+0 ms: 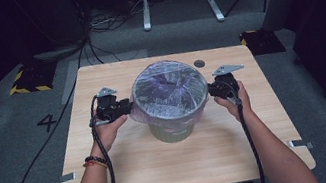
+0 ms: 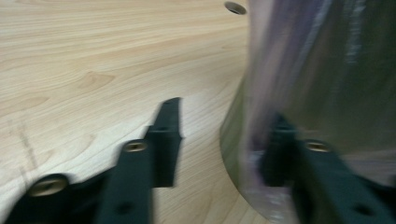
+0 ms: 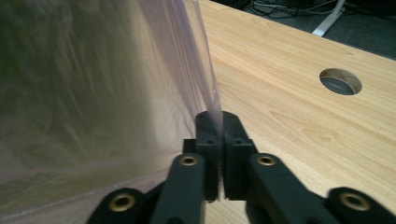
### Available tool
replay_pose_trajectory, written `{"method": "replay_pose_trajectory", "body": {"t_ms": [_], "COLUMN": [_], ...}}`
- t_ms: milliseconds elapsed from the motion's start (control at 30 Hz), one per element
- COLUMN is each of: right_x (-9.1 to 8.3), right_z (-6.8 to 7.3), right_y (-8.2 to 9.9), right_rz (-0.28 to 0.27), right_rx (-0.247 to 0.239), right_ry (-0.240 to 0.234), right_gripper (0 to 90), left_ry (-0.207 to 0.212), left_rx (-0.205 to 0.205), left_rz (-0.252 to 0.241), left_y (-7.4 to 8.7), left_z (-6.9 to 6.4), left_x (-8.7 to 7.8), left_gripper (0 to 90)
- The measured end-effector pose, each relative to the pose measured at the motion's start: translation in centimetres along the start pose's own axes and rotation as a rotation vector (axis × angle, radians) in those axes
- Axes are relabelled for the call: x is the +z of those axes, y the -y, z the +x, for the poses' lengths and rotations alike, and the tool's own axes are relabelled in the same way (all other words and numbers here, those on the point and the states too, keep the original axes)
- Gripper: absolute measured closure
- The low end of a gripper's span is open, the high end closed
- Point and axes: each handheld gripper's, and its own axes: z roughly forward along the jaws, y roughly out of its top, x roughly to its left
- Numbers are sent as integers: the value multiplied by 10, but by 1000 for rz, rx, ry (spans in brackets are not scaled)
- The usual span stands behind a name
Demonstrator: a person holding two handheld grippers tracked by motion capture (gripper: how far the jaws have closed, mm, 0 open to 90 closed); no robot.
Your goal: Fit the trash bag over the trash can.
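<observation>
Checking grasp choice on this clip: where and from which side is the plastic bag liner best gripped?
Grip the bag liner by its loose skirt hanging below the bin's rim, coming level from either side. The film hangs free of the wall there, thin enough to pinch, as the right tool does.

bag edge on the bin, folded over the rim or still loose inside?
Folded over. The translucent purple plastic bag drapes outside the green round bin; the right gripper pinches its hanging edge.

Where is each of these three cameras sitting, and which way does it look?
High view: above the person's side, looking forward and down at the table, bin, both forearms.
Left gripper view: rides the left gripper, looking along open jaws beside the bin.
Right gripper view: rides the right gripper, jaws pinching the bag.
All share bin and tabletop.
</observation>
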Motion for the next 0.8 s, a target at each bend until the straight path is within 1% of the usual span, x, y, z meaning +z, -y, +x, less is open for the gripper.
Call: {"method": "replay_pose_trajectory", "body": {"t_ms": [33,100,133,167,200,233,267,333,367,400,433,500,533,567,600,633,667,733,800], "right_x": [-1,-5,-8,-13,-17,-22,-26,-37,-42,-46,-51,-61,-65,-69,-71,-73,-74,-77,-80], "right_z": [1,3,4,5,7,8,9,10,11,12,14,18,21,24,27,31,34,43,52], "right_y": [1,3,3,3,2,1,0,-3,-4,-4,-5,-4,-2,0,2,5,7,12,16], "right_rz": [-6,-25,-35,-53,-65,-76,-95,-139,-149,-161,-171,-179,-175,-170,-164,-155,-151,-158,-184], "right_rx": [0,-12,-16,-33,-53,-77,-89,-95,-106,-121,-132,-181,-213,-246,-268,-289,-299,-332,-351], "right_ry": [0,24,39,63,88,117,130,118,114,104,84,42,34,29,23,15,6,-22,-54], "right_gripper": [801,682,621,584,569,543,518,505,498,491,491,477,465,460,446,426,412,382,342], "left_ry": [-10,-35,-45,-53,-61,-55,-47,-30,-18,-9,-7,-8,-3,8,30,40,46,62,69], "left_rx": [14,45,62,68,78,85,90,111,135,170,207,286,315,331,350,364,382,415,439], "left_rz": [-19,-74,-112,-137,-165,-196,-223,-260,-263,-256,-249,-219,-200,-184,-164,-154,-138,-112,-112], "left_y": [1,5,6,7,7,7,7,5,4,4,5,7,9,11,13,15,16,18,18], "left_z": [-1,-6,-7,-8,-8,-8,-7,-8,-10,-13,-18,-28,-33,-38,-43,-46,-51,-60,-67], "left_x": [-3,-13,-20,-25,-33,-40,-47,-62,-68,-73,-77,-83,-84,-84,-83,-82,-80,-75,-70], "left_gripper": [419,291,248,227,212,193,191,185,184,189,187,188,187,181,179,174,166,166,176]}}
